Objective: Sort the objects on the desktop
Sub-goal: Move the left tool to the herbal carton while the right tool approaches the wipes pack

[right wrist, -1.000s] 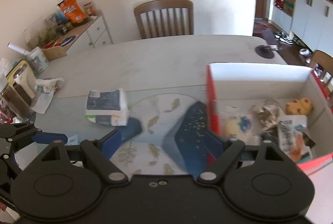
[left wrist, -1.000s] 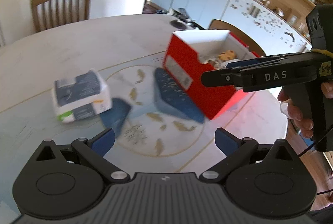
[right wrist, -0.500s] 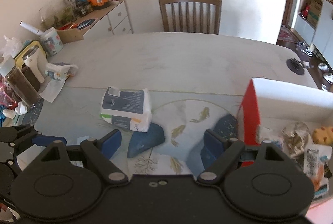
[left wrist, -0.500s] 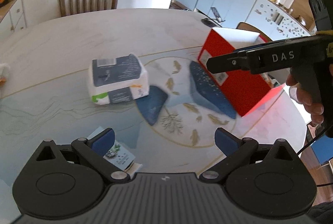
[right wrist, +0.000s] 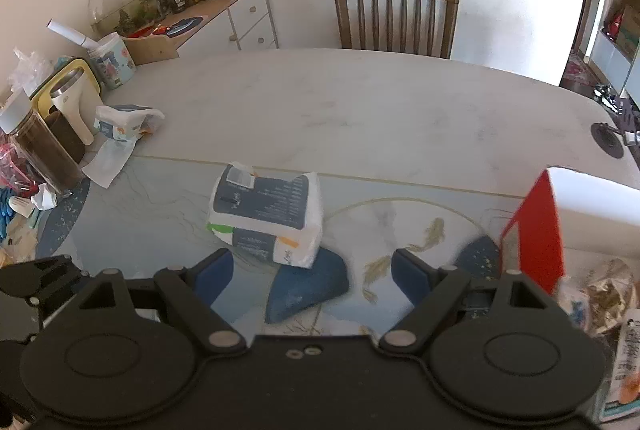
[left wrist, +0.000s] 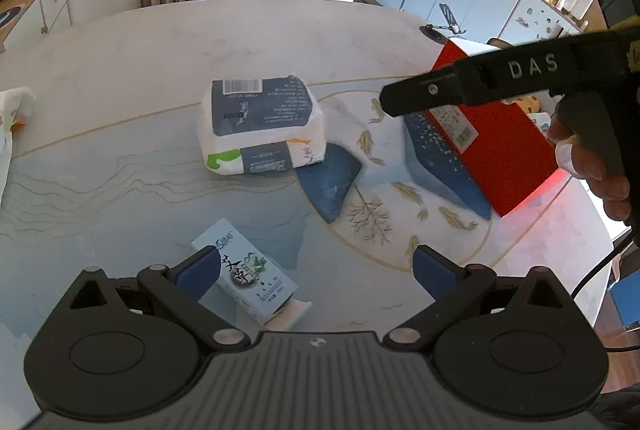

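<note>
The red box [left wrist: 500, 150] is only partly visible in both views: the left wrist camera has the right hand-held gripper [left wrist: 472, 86] crossing in front of it, and the right wrist camera cuts it off at the frame edge, so the wrapped items inside [right wrist: 608, 294] are hard to make out. From that side-on angle the right hand-held gripper's spread cannot be judged, but its own camera shows both blue pads [right wrist: 412, 276] parted and nothing between them, so it is released. The left hand-held gripper [left wrist: 316, 272] is likewise spread wide and empty; its left pad overlaps the near end of a small light-blue carton [left wrist: 244, 270] lying flat on the worktop [left wrist: 120, 70], though actual contact cannot be told. Compared with a second ago, both cameras have swung left and pulled back: the carton has come into view, the white tissue pack [left wrist: 260, 126] has shifted from the left edge toward the middle, and the red box has slid toward the right border. The tissue pack lies near the worktop's centre, well apart from the box. The worktop is pale marble-look with a fish-and-branch printed mat [left wrist: 400, 190]. A wooden chair [right wrist: 396, 16] stands at the far side against a white wall, with a cluttered sideboard [right wrist: 192, 18] to the left.
</note>
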Tool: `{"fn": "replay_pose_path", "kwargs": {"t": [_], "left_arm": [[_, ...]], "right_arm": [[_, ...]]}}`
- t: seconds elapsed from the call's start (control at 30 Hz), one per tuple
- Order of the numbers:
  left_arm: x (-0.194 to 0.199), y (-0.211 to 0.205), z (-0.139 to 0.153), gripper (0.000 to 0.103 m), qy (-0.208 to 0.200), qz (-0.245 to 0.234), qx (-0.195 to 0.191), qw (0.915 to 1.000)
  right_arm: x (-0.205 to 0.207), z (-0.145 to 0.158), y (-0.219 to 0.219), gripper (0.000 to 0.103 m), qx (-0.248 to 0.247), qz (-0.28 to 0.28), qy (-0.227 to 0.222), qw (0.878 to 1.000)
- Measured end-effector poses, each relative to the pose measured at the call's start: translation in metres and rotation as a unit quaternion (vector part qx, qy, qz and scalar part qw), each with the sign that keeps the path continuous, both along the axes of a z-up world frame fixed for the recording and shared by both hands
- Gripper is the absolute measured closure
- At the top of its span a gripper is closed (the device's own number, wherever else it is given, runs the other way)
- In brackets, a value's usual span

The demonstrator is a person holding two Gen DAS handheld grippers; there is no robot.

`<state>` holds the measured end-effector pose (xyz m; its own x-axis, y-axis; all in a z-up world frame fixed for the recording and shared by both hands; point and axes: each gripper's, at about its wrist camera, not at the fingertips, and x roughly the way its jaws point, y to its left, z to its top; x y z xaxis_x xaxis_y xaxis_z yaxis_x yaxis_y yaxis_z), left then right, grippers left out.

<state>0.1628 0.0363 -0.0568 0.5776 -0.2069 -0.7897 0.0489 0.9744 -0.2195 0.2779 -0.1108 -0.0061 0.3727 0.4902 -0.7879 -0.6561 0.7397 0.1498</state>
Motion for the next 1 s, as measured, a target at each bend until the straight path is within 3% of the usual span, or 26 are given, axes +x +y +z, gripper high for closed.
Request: {"fn": "replay_pose_path", "kwargs": {"t": [0.63,0.87,1.0], "left_arm": [[0.012,0.020,-0.032,0.000,0.020,0.018,-0.011,0.9996],[0.014,0.023,-0.037,0.000,0.022,0.015,-0.009,0.9996],[0.015,0.026,-0.039,0.000,0.025,0.016,-0.010,0.9995]], "right_arm": [[0.019,-0.035,0.062,0.016,0.010,-0.005,0.034,0.999],[0.030,-0.031,0.083,0.016,-0.025,0.082,-0.006,0.996],[0.032,-0.031,0.098,0.016,-0.061,0.180,-0.016,0.982]]}}
